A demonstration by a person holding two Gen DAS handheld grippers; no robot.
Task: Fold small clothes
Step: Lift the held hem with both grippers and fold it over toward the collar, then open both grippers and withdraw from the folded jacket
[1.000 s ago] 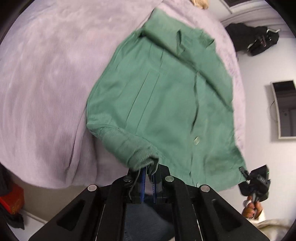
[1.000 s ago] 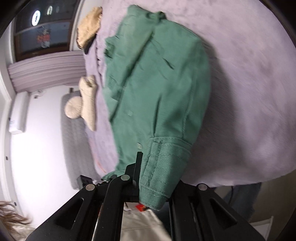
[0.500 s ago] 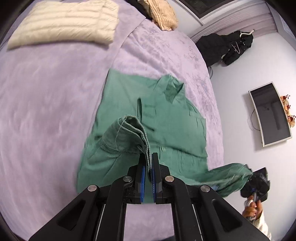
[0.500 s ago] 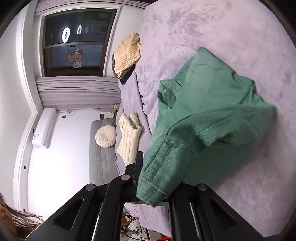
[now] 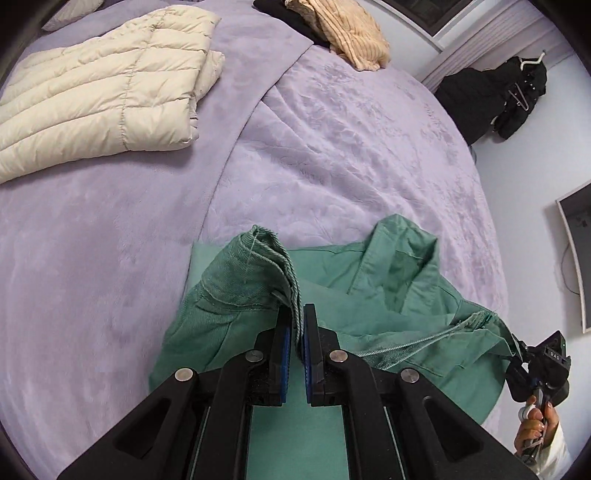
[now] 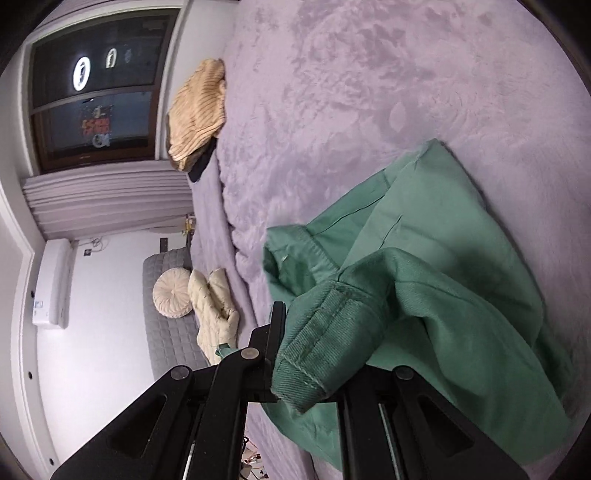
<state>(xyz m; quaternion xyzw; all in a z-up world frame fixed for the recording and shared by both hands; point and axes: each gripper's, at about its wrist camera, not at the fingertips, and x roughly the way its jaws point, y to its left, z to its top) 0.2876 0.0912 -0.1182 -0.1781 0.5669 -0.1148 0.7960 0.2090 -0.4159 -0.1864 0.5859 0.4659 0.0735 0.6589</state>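
A green shirt lies bunched on the near part of a bed covered in a purple blanket. The left gripper has its jaws nearly closed, pinching one cuff of the shirt and holding it up over the body. The right gripper likewise has its jaws clamped on the other cuff, which drapes over them. A cream quilted jacket lies far left, and a tan sweater lies at the far edge.
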